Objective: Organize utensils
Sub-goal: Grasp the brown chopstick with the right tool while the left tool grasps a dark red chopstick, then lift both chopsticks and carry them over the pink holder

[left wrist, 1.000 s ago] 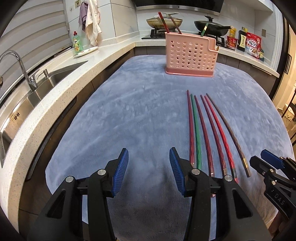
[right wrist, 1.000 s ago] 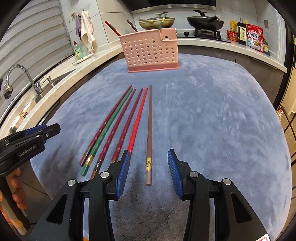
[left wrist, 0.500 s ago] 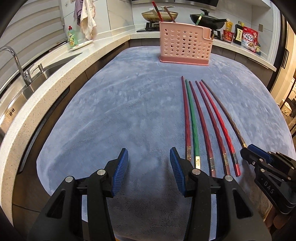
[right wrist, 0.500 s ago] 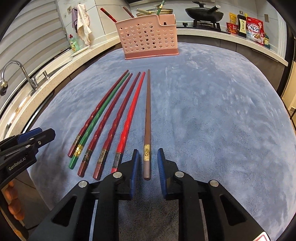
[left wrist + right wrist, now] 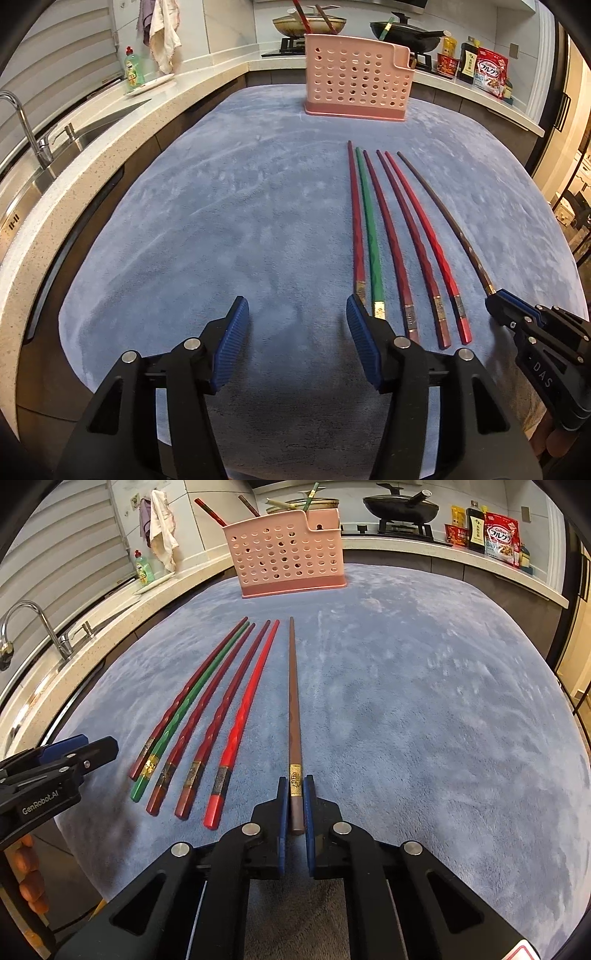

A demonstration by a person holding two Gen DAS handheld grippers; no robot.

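Chopstick, long brown wooden with gold band [image 5: 294,716]: right hand-held gripper [image 5: 294,805] has just been closing and now pinches its thick end.
Stick lies flat on the blue plush-covered counter [image 5: 424,701], just right of five red and green chopsticks [image 5: 207,716]. Left hand-held gripper [image 5: 295,343] has been opening, nothing between its pads. Step: pickup. Next likely needs a lift, then tip-down into the pink perforated plastic holder [image 5: 284,557] at the far edge.

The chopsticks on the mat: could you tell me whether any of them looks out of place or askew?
Only the brown chopstick stands apart, clamped in the right gripper; the other five lie close together, undamaged.
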